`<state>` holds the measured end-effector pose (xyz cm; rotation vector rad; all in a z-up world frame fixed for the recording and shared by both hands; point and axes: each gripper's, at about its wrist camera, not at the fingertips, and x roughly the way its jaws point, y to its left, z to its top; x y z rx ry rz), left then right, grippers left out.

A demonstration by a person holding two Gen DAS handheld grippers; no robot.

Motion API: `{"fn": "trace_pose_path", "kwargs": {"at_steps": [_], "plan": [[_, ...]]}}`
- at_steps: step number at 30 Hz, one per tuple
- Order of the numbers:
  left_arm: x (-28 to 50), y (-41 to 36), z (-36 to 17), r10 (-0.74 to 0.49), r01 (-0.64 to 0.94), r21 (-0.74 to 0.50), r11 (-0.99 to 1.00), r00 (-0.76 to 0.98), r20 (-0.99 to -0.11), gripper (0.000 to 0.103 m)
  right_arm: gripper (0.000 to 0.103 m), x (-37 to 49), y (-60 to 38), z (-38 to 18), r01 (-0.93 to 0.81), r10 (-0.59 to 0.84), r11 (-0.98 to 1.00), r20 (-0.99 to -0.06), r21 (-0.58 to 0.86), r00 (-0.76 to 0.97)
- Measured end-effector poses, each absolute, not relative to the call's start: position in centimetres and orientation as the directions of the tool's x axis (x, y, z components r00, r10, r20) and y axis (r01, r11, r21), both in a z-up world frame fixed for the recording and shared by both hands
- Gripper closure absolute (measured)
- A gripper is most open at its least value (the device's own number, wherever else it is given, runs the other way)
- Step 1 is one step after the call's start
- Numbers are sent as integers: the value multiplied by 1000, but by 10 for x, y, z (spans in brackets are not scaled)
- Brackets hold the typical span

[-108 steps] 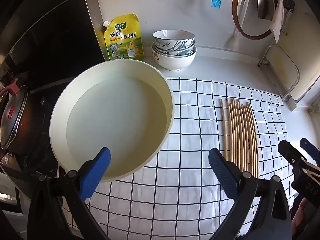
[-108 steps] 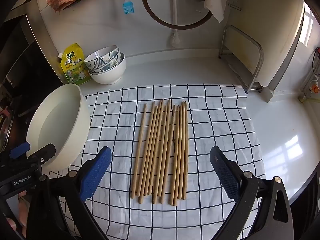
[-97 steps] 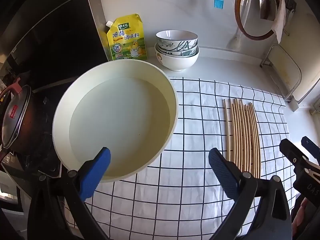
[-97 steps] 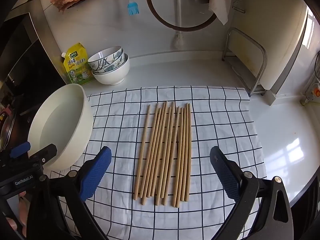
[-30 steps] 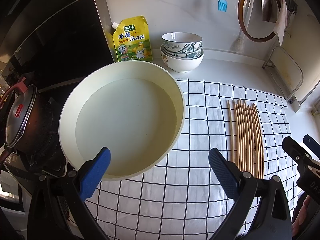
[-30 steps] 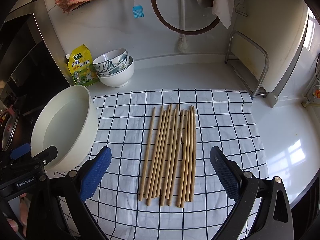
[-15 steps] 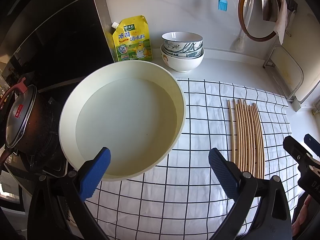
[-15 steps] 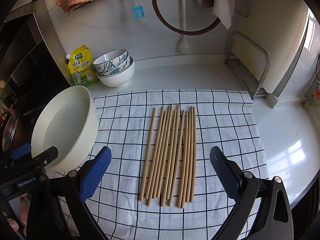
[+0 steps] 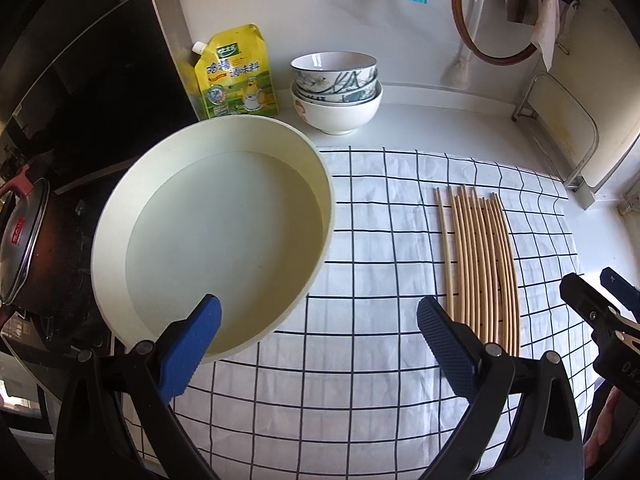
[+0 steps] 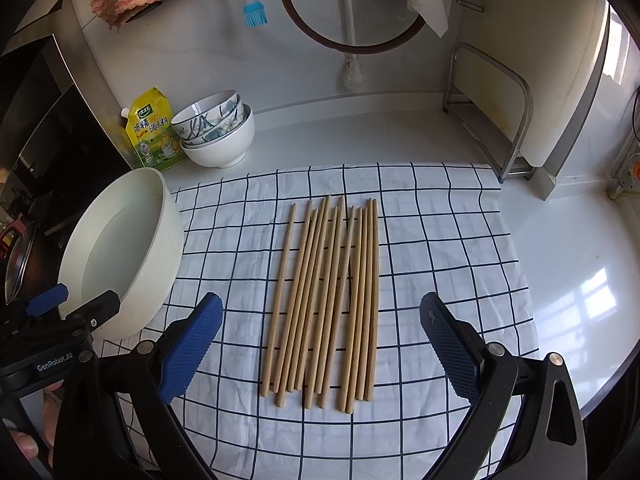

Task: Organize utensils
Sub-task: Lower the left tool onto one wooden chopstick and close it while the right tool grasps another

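Only the left wrist view shows the dark pot (image 9: pixel 24 248) beside the white basin (image 9: pixel 212 236). The chopsticks (image 10: pixel 328 300) lie side by side on the checked cloth (image 10: pixel 440 240), long axes running away from the right gripper (image 10: pixel 320 344) — between its wide-open jaws. The left gripper (image 9: pixel 318 344) is open too, chopsticks off to its right.

The chopsticks (image 10: pixel 326 300) lie side by side on the cloth (image 10: pixel 440 240), straight ahead between the right tongs (image 10: pixel 320 344). Left of them the basin (image 9: pixel 120 220) sits on the cloth's edge, ahead of the left tongs (image 9: pixel 320 344). Behind the basin stand stacked bowls (image 9: pixel 335 92) and, to their left, a pouch (image 9: pixel 234 74) on the bench (image 10: pixel 560 260).
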<state>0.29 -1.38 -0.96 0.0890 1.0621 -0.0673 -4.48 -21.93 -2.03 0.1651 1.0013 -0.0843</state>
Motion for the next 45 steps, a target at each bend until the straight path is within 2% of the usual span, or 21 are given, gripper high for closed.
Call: {"fn": "trace_pose_path", "kwargs": {"at_steps": [10, 24, 45], "plan": [[19, -62, -44, -105, 181, -25, 983, 451, -886, 6, 9, -47, -264, -60, 160, -2, 983, -868, 89, 496], [43, -88, -100, -84, 169, -16, 985, 400, -913, 6, 9, -24, -293, -119, 207, -74, 978, -898, 19, 434], [53, -94, -125, -55, 167, 10, 986, 381, -923, 6, 9, -10, -286, -140, 199, -131, 979, -907, -53, 401]]}}
